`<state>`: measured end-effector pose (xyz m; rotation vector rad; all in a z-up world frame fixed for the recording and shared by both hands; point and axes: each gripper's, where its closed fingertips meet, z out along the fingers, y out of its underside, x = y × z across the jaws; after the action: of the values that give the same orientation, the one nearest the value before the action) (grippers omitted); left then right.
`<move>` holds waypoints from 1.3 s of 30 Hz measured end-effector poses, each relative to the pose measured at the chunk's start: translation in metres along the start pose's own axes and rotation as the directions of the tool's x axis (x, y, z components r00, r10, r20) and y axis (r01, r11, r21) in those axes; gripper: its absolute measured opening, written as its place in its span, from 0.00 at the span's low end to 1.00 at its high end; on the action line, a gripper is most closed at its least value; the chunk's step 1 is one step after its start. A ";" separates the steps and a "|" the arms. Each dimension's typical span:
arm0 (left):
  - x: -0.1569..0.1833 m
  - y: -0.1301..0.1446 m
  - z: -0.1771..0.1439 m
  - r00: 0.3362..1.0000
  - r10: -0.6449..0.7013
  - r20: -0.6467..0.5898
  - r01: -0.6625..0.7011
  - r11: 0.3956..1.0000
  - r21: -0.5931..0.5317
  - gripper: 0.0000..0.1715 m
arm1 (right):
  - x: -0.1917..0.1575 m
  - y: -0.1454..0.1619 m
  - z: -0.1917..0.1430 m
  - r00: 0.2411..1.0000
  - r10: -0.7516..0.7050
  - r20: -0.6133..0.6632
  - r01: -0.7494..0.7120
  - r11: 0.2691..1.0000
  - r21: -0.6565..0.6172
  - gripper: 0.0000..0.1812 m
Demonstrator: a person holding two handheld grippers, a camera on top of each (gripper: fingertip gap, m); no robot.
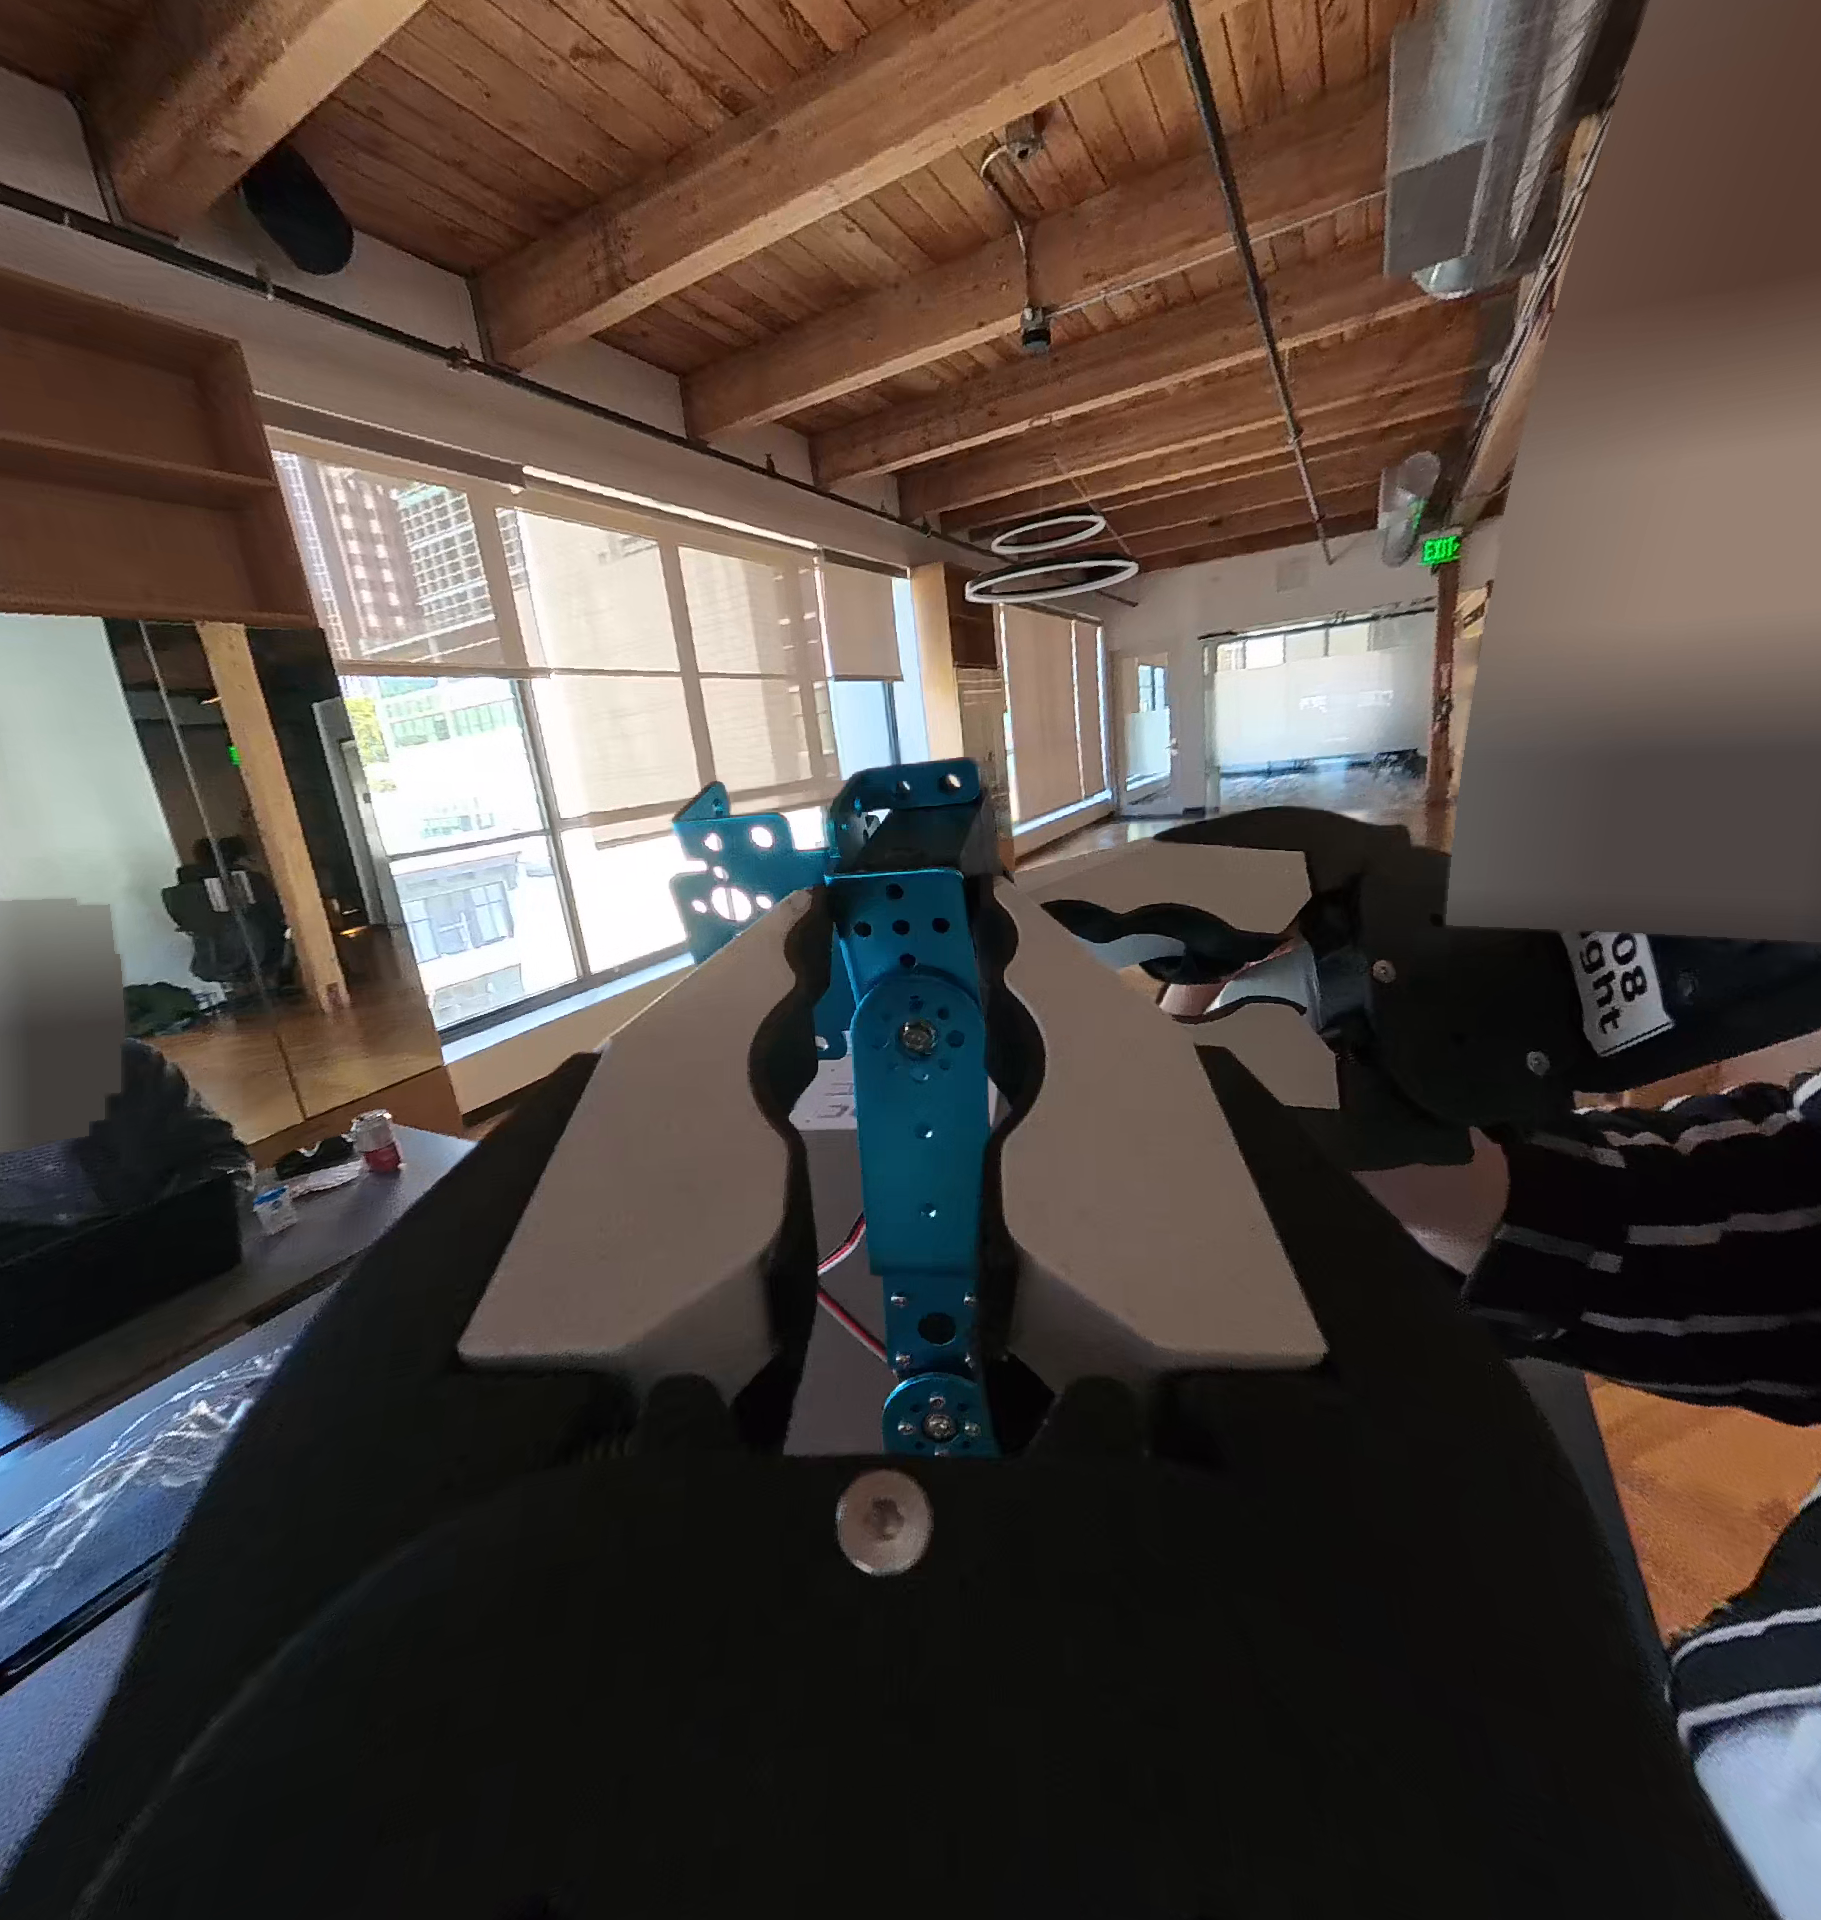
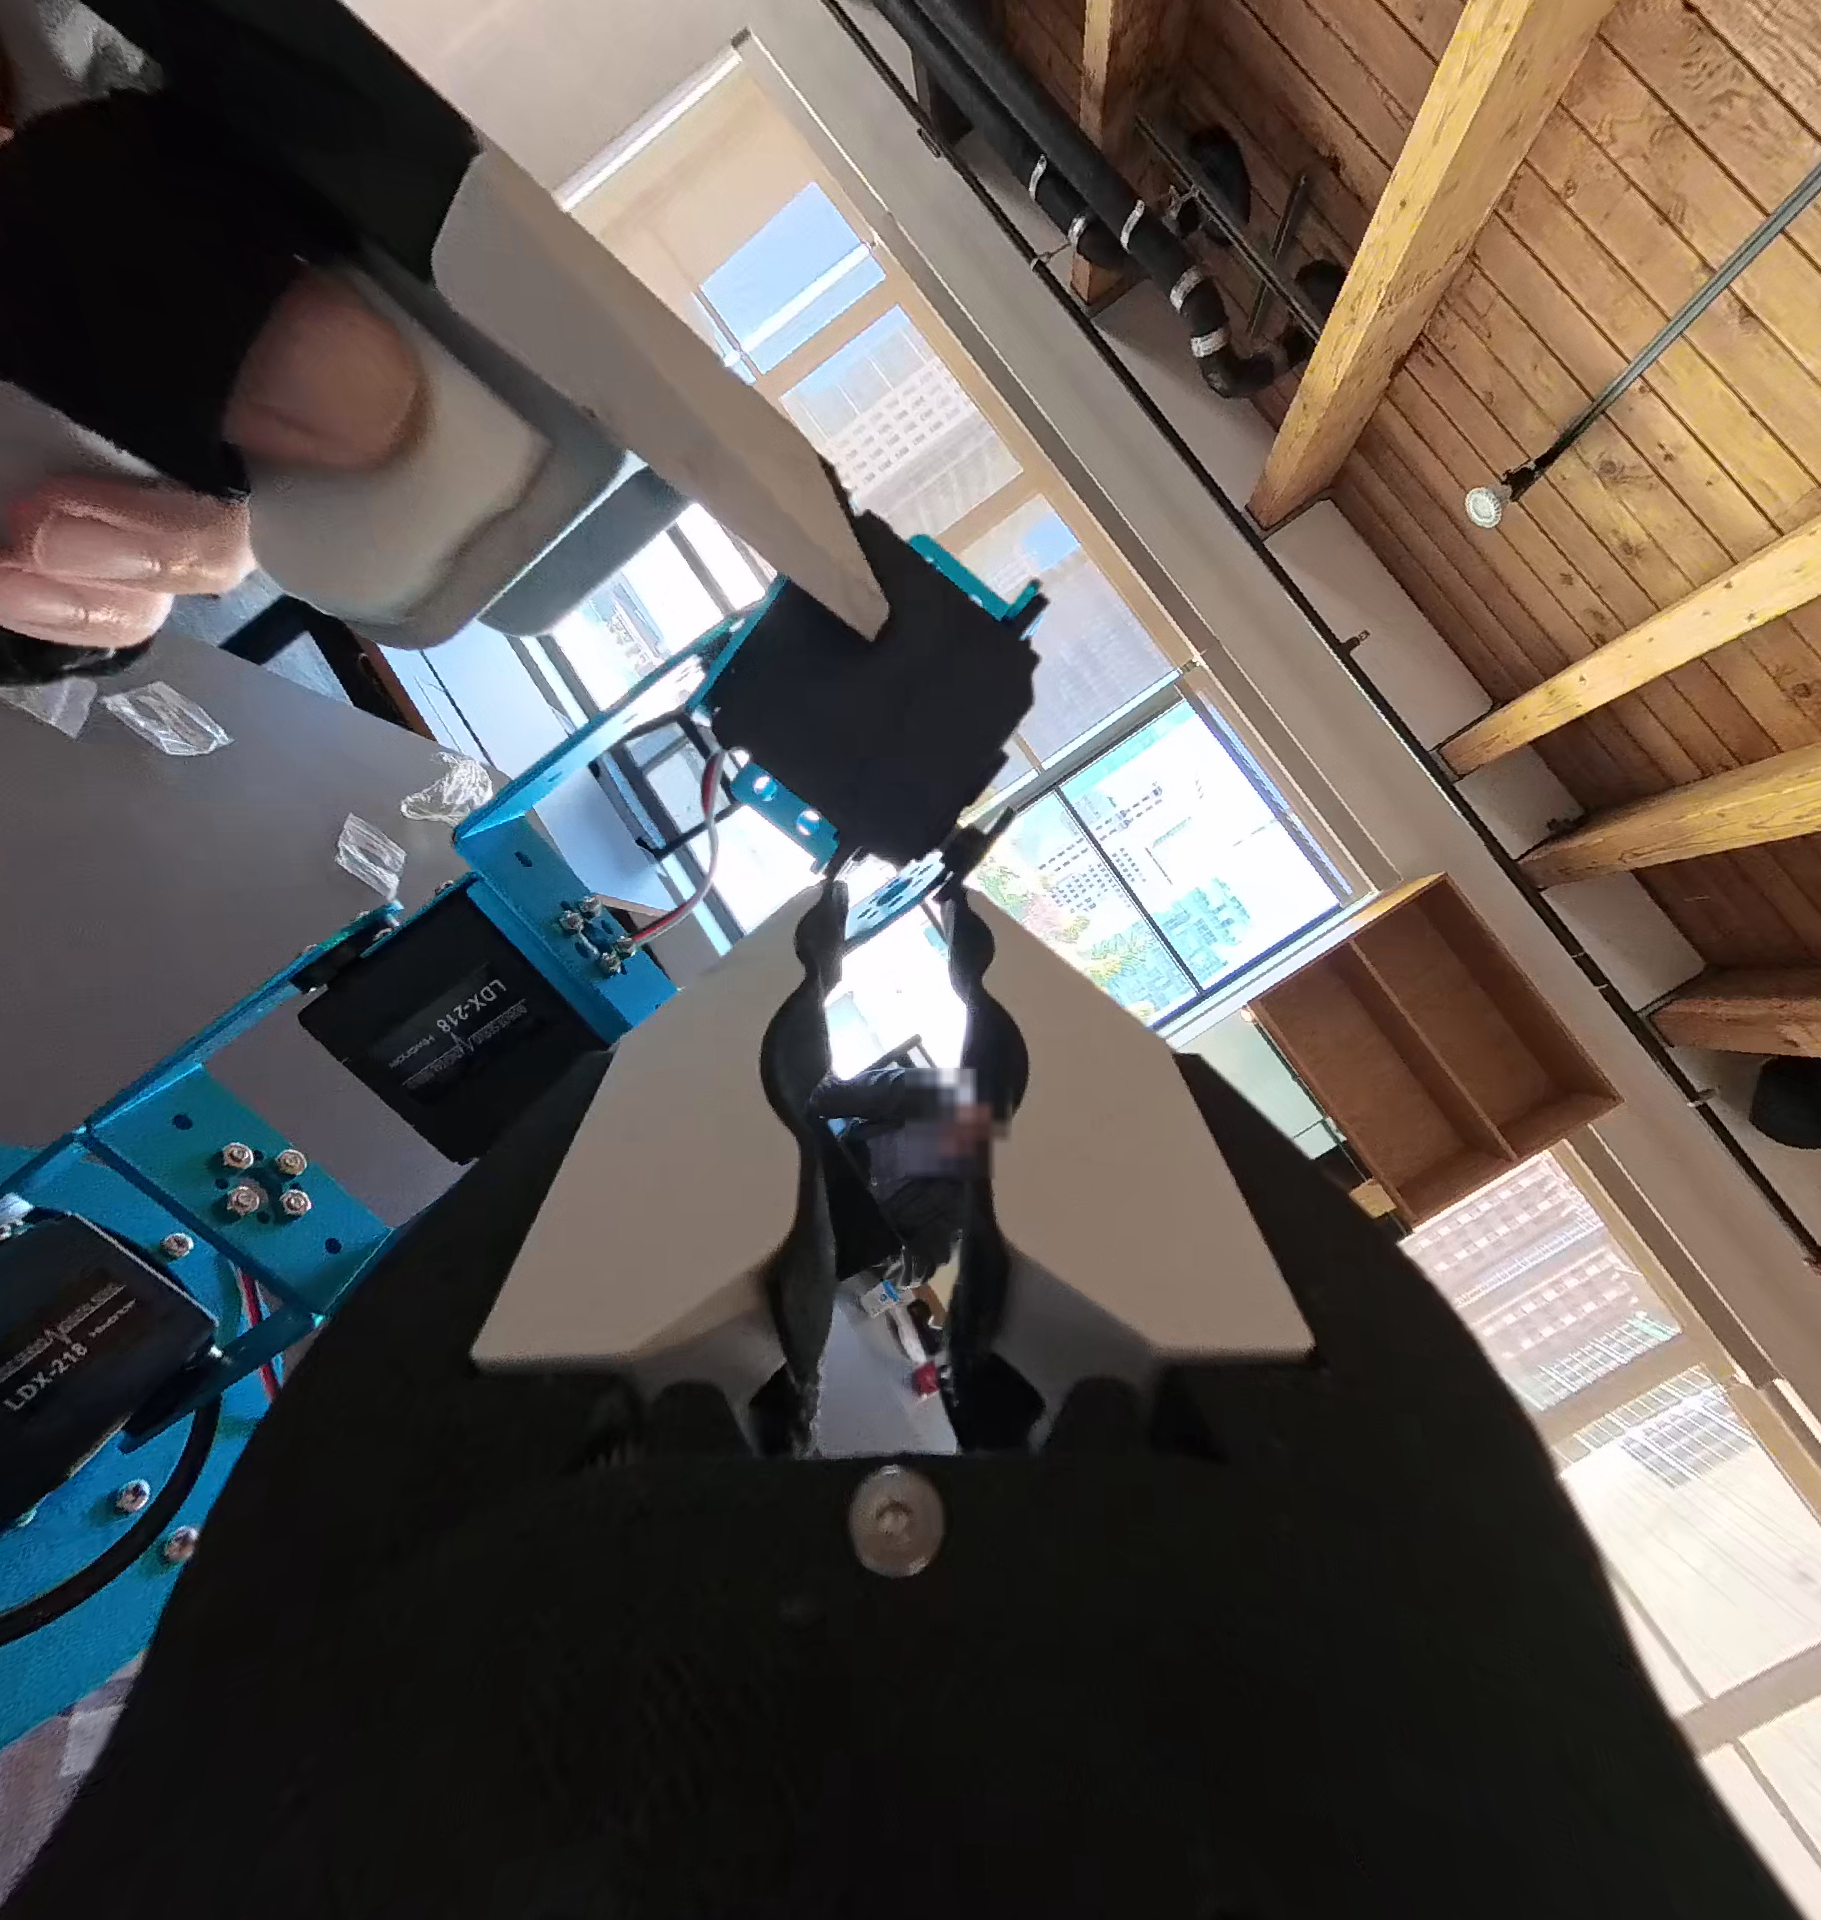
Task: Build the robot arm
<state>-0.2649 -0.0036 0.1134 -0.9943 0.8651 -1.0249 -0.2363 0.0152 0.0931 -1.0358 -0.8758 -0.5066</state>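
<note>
A blue metal robot arm [image 1: 911, 1091] with black servos stands up from a round blue base [image 2: 44, 1621]. My left gripper [image 1: 901, 904] is shut on the arm's upper link, one finger on each side. In the right wrist view the left gripper [image 2: 864, 613] comes in from the upper left, against a black servo [image 2: 864, 717] at the arm's end. My right gripper [image 2: 895, 904] has its tips closed on a small blue holed disc [image 2: 885, 896] just under that servo. In the left wrist view the right gripper [image 1: 1062, 914] reaches in from the right, held by a hand in a striped sleeve [image 1: 1664, 1226].
The arm stands on a grey table [image 2: 158, 883] strewn with small clear plastic bags [image 2: 168, 717]. A dark table at left bears a red can [image 1: 373, 1141] and a black box [image 1: 95, 1278], with a person seated there. Large windows [image 1: 594, 727] lie beyond. The grippers' ends are close to 5 cm from one another.
</note>
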 end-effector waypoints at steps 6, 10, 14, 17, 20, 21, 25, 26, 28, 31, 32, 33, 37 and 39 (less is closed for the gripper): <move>-0.014 -0.006 -0.006 0.997 -0.072 0.031 0.069 0.993 0.097 0.37 | 0.000 0.000 0.001 1.000 -0.004 0.004 0.004 1.000 -0.001 0.10; -0.027 0.007 0.001 0.964 -0.264 -0.025 0.265 0.962 0.071 0.55 | 0.000 0.000 0.001 1.000 -0.005 0.007 0.005 1.000 0.001 0.10; -0.023 0.012 0.013 0.960 -0.265 -0.085 0.270 0.962 0.045 0.54 | 0.000 -0.001 0.001 1.000 -0.006 0.006 0.006 1.000 0.002 0.10; -0.016 0.010 0.018 0.977 -0.177 -0.115 0.181 0.983 0.027 0.41 | 0.000 -0.001 0.001 1.000 -0.008 0.008 0.008 1.000 0.003 0.10; -0.015 0.009 0.019 0.988 -0.113 -0.104 0.114 0.994 0.002 0.40 | 0.000 -0.001 0.001 1.000 -0.005 0.006 0.005 1.000 0.005 0.10; -0.015 0.009 0.019 0.989 -0.108 -0.100 0.109 0.994 -0.002 0.40 | 0.000 -0.001 0.001 1.000 -0.004 0.006 0.004 1.000 0.006 0.10; -0.016 0.009 0.018 0.991 -0.104 -0.081 0.104 0.995 -0.003 0.40 | -0.001 -0.001 0.003 1.000 -0.006 0.005 0.006 1.000 0.007 0.10; -0.016 0.009 0.018 0.992 -0.099 -0.076 0.098 0.995 -0.010 0.39 | -0.001 -0.001 0.003 1.000 -0.006 0.004 0.006 1.000 0.007 0.10; -0.016 0.009 0.018 0.994 -0.082 -0.071 0.080 0.996 -0.030 0.39 | -0.001 -0.001 0.003 1.000 -0.014 -0.006 0.014 1.000 0.013 0.10; -0.016 0.009 0.017 0.996 -0.062 -0.057 0.060 0.997 -0.040 0.39 | 0.001 -0.002 0.004 1.000 -0.010 -0.029 0.010 1.000 0.001 0.11; -0.016 0.009 0.017 0.996 -0.065 -0.055 0.063 0.997 -0.038 0.39 | 0.002 -0.002 0.004 0.999 -0.021 -0.041 0.021 1.000 0.001 0.12; -0.017 0.009 0.017 0.996 -0.072 -0.051 0.070 0.997 -0.035 0.39 | 0.003 -0.003 0.004 0.998 -0.035 -0.054 0.035 0.999 0.003 0.12; -0.017 0.009 0.018 0.996 -0.085 -0.034 0.084 0.996 -0.029 0.39 | 0.005 -0.004 0.003 0.992 -0.089 -0.085 0.090 0.996 0.008 0.15; -0.018 0.009 0.018 0.996 -0.084 -0.027 0.083 0.996 -0.030 0.39 | 0.005 -0.004 0.003 0.990 -0.113 -0.090 0.114 0.993 0.015 0.15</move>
<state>-0.2508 0.0193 0.1121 -1.0501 0.8697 -1.1018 -0.2378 0.0163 0.0997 -0.9414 -0.8618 -0.6343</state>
